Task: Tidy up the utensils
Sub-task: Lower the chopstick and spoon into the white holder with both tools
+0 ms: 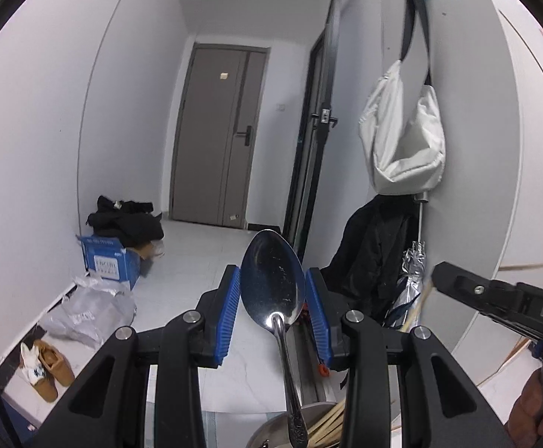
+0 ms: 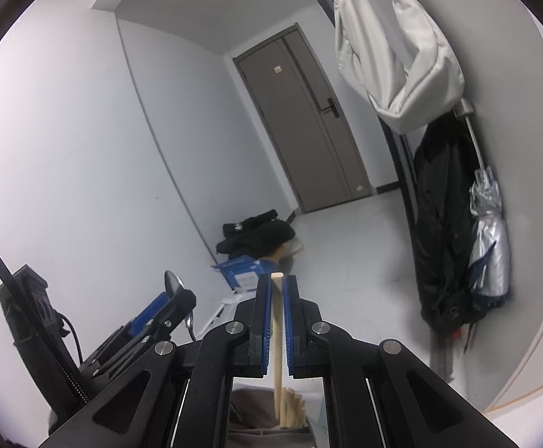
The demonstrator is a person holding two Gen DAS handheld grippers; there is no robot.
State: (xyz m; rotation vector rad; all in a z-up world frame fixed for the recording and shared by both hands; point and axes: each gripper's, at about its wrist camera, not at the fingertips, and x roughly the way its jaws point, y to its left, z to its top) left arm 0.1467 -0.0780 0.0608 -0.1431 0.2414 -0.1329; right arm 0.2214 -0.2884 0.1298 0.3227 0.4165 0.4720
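My left gripper (image 1: 273, 269) is shut on a metal spoon (image 1: 271, 280): the blue pads press the bowl's edges. The spoon's handle slants down toward a metal container (image 1: 267, 431) that holds several wooden chopsticks (image 1: 327, 423). My right gripper (image 2: 278, 278) is shut on one wooden chopstick (image 2: 277, 310) that stands upright. Its lower end sits among the other chopsticks (image 2: 294, 407) in the grey container (image 2: 245, 403). The two grippers are side by side: the right gripper (image 1: 458, 285) shows at the right edge, the left gripper (image 2: 170, 298) with the spoon (image 2: 173, 282) at lower left.
A hallway lies ahead with a grey door (image 1: 219, 130). On the right wall hang a white bag (image 1: 402, 138), a black jacket (image 1: 372, 257) and a silver umbrella (image 1: 411, 272). At the left are a blue box (image 1: 109, 261) under black clothes, a plastic bag (image 1: 88, 310) and a brown shoe (image 1: 49, 369).
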